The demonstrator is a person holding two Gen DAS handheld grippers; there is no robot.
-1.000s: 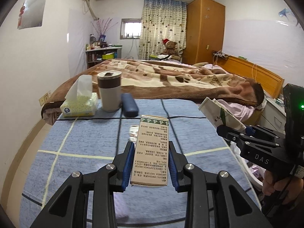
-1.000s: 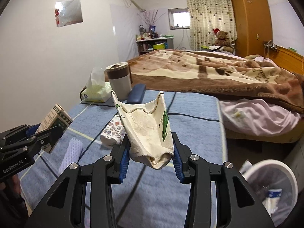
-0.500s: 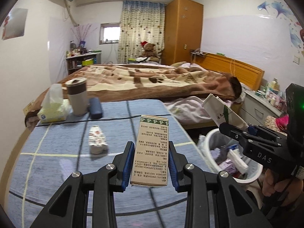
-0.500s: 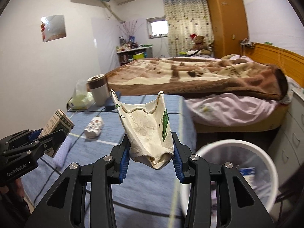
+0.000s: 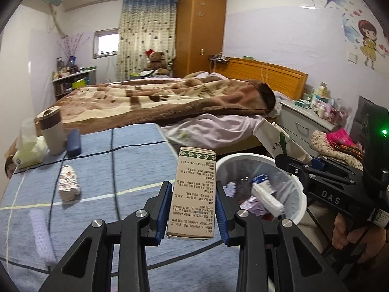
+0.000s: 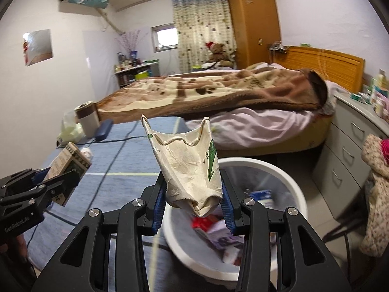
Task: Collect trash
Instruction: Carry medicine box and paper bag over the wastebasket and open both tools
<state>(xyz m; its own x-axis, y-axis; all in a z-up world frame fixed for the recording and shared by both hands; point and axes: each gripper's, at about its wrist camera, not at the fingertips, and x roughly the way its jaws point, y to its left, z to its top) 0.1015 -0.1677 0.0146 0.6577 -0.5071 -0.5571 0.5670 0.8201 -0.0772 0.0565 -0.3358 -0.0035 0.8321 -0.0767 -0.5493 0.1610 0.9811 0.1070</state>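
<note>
Bedroom clutter frames the scene: a bed (image 5: pixel 170 97) under a brown blanket sits beyond a table with a blue checked cloth (image 5: pixel 126 150), and a white waste bin (image 5: pixel 299 194) stands on the floor off the table's right edge, already holding several wrappers and scraps. Along the table's far left corner stand a tissue pack (image 5: pixel 26 148), a lidded tumbler (image 5: pixel 52 131) and a dark blue case (image 5: pixel 73 140). Trash left on the cloth includes a small crumpled patterned packet (image 5: pixel 68 182) and, near the left edge, what looks like a pale foam net sleeve (image 5: pixel 41 236), though it is blurred. The left gripper (image 5: pixel 192 206) pinches a printed cardboard box (image 5: pixel 193 194), held near the bin's rim; the right gripper (image 6: pixel 194 194) clamps a crushed paper cup (image 6: pixel 189 168) over the bin. Judging by this, both drops remain, then the leftover pieces.
</note>
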